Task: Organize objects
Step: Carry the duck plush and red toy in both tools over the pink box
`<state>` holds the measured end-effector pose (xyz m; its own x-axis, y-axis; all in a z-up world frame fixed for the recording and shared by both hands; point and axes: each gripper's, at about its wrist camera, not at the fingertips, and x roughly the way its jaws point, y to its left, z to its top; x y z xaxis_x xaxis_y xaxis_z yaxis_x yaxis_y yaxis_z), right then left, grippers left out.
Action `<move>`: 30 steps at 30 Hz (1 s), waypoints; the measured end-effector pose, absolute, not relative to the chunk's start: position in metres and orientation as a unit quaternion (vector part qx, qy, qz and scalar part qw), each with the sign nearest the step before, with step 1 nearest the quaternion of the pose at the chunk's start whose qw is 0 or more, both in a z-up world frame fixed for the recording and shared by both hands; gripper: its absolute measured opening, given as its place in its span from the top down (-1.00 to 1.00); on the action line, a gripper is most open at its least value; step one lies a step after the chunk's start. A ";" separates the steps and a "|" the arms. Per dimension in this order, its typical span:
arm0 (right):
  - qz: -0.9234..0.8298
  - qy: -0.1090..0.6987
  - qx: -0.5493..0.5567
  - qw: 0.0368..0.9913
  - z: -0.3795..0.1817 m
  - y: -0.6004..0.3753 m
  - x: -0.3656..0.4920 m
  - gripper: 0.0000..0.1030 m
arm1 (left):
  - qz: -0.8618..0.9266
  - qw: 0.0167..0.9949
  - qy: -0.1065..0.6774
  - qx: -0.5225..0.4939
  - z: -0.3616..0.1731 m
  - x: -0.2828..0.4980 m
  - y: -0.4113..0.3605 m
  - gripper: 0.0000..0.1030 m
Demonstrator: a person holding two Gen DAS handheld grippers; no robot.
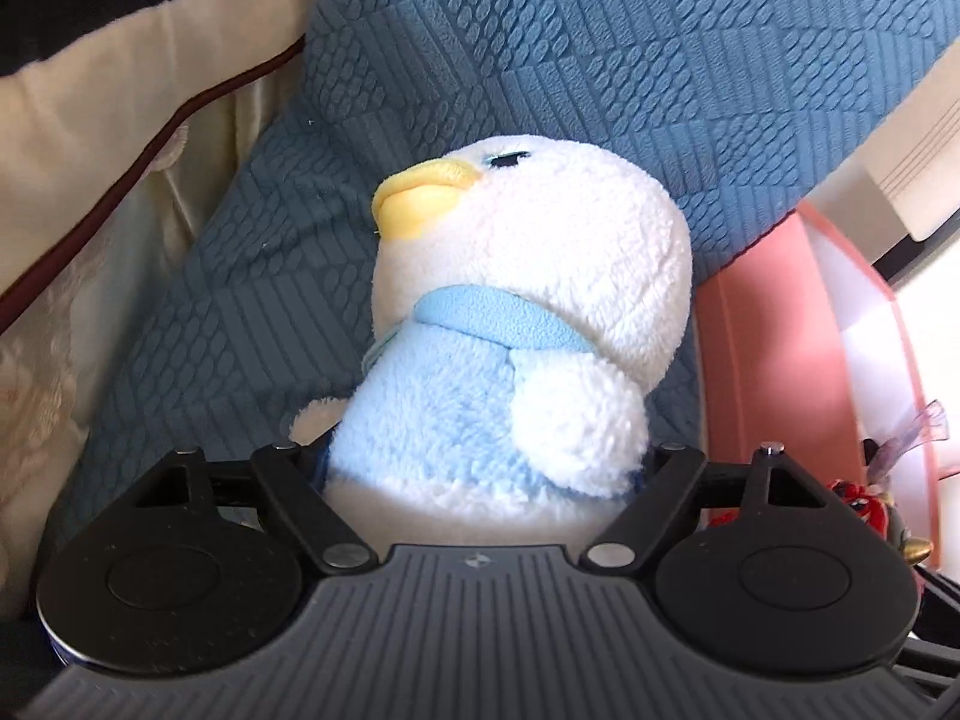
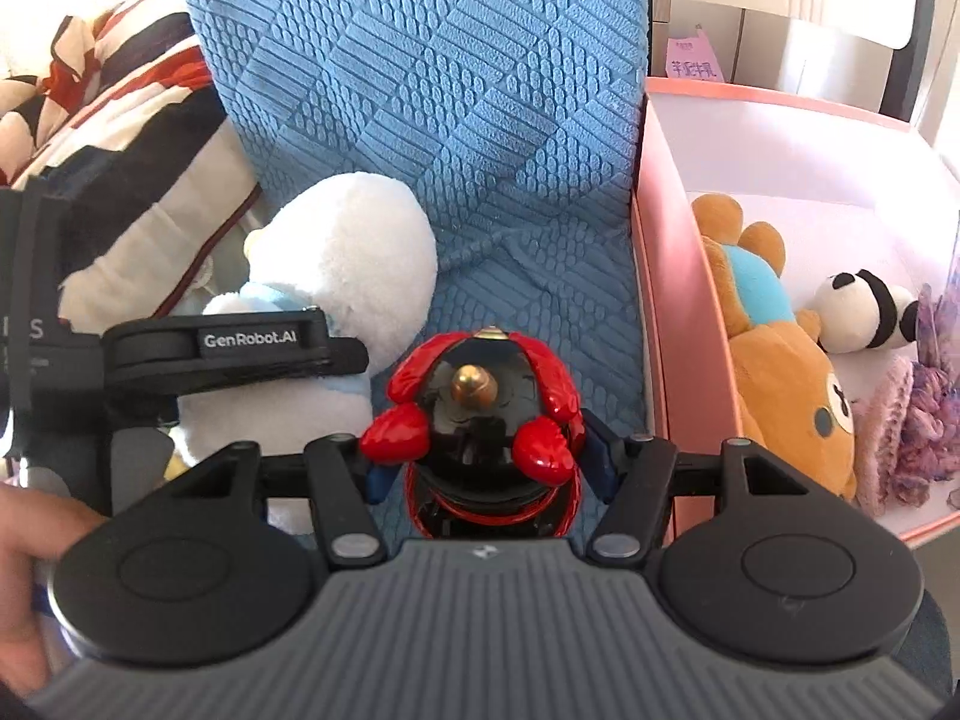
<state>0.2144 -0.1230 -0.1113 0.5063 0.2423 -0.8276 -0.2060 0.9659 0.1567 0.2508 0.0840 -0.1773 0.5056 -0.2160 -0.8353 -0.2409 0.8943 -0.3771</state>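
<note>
Against a quilted blue textured cushion (image 1: 600, 60): fluffy white-and-pale-blue plush penguin with yellow beak (image 1: 510, 324), clamped at its base by the left gripper (image 1: 480, 480), fingertips buried in fleece. Beside it, the right gripper (image 2: 489, 468) is clamped on a glossy red-and-black hard figurine (image 2: 480, 414), lower part hidden. Adjacent pink cardboard box (image 2: 651, 300) holds soft toys, partly cut off.

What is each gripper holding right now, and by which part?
The left gripper clamps the plush penguin around its lower body. The right gripper clamps the red-and-black toy figure at its sides.
</note>
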 end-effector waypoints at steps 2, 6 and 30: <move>0.132 0.479 0.021 0.868 -0.105 -0.126 0.212 -0.21 | 0.004 0.838 0.493 -0.234 -0.169 0.244 0.080 -0.62; 0.131 0.473 0.031 0.871 -0.087 -0.135 0.210 -0.21 | -0.001 0.836 0.489 -0.247 -0.150 0.230 0.067 -0.62; 0.135 0.392 0.075 0.907 0.028 -0.229 0.240 -0.21 | -0.028 0.882 0.390 -0.261 0.011 0.229 -0.003 -0.62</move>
<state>0.2397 -0.2289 0.0276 0.6557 0.3034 -0.6914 -0.1865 0.9524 0.2411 0.2286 -0.0032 0.0108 0.6938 -0.2531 -0.6742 -0.1549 0.8618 -0.4830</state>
